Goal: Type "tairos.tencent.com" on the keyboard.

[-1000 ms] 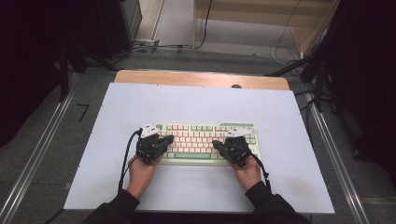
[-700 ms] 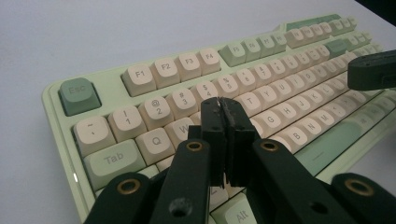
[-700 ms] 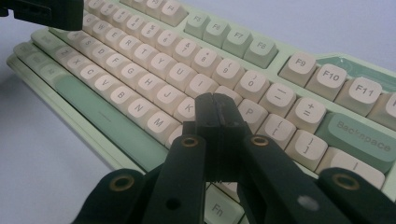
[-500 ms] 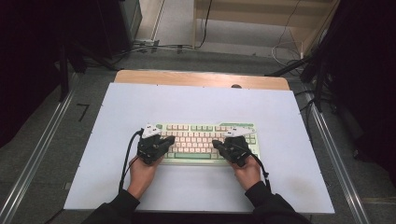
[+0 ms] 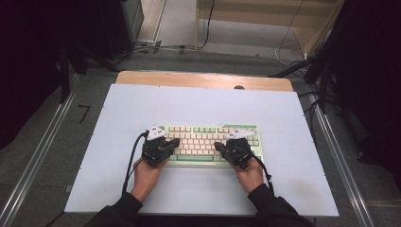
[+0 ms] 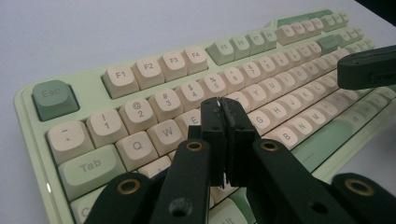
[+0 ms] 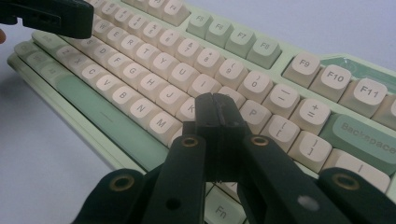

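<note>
Both tongs, left (image 5: 171,143) and right (image 5: 221,146), are pressed shut on nothing over the keyboard (image 5: 208,142), which lies at 6 o'clock on the white bench (image 5: 198,104), grey floor (image 5: 42,137) around, cables (image 5: 156,47) at 12.

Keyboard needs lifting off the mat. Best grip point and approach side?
Judging by shape: take the keyboard by its short ends, left gripper from the left, right gripper from the right, jaws opened over the thin case edge. It lies flat and wide; the keycaps offer no firm hold.
</note>
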### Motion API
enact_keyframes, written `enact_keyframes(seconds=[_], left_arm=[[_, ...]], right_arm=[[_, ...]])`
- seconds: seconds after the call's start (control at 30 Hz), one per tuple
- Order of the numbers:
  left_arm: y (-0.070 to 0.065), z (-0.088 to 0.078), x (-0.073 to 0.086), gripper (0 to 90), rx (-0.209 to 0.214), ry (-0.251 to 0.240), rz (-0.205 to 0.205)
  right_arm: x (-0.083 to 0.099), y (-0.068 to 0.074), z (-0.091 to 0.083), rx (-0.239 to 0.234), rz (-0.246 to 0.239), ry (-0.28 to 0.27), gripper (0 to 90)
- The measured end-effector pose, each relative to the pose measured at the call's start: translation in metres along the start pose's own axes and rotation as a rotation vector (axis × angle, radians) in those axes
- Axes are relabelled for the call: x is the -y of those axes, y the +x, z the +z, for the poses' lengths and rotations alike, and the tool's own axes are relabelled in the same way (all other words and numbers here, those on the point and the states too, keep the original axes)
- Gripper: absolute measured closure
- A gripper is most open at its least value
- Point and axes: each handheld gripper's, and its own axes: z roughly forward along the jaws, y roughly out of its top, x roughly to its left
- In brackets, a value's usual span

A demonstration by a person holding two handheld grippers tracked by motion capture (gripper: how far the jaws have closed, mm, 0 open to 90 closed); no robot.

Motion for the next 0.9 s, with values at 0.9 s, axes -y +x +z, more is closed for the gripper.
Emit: enact_keyframes(seconds=[0.9], left_arm=[[-0.005, 0.009, -0.011, 89.3, 0.019, -0.011, -0.003]], right_arm=[[0.000, 0.001, 0.000, 0.005, 0.002, 0.000, 87.2]])
